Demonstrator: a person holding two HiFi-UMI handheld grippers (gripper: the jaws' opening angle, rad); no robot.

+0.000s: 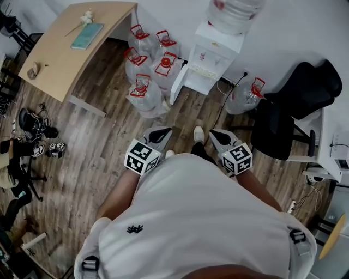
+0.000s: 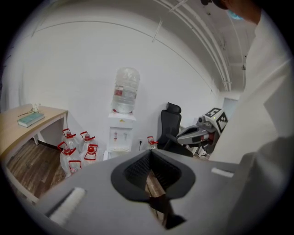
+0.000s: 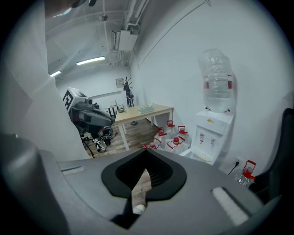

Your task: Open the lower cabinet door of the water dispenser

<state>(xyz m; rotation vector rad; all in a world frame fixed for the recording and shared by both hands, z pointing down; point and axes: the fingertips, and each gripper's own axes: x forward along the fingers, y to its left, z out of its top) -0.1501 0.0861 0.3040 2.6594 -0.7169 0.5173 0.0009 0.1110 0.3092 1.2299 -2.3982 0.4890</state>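
Standing person (image 1: pixel 191 218) seen from above, with the water dispenser (image 1: pixel 215 52) against the wall at upper centre of the head view, an inverted bottle (image 1: pixel 234 11) on top of it. A cluster of red-capped water jugs (image 1: pixel 147 65) stands just to its left, a black office chair (image 1: pixel 294 109) to its right and a wooden desk (image 1: pixel 71 43) in the upper left corner. The left gripper (image 1: pixel 159 133) and the right gripper (image 1: pixel 218 136) are held close to the person's body at mid-frame, side by side, both pointing toward the dispenser but well apart from it. In each gripper view the two jaws meet at their tips, with only a thin slit of wooden floor (image 1: pixel 103 141) visible between them. Both are closed and hold nothing. At the foot of the dispenser a white panel, read here as the lower cabinet door (image 1: pixel 178 84), stands out from the cabinet front and angles toward the lower left, beside the jugs. On that reading the door is already swung open and the task looks complete, with neither gripper touching the cabinet. The cabinet interior is too small in every view to confirm this.
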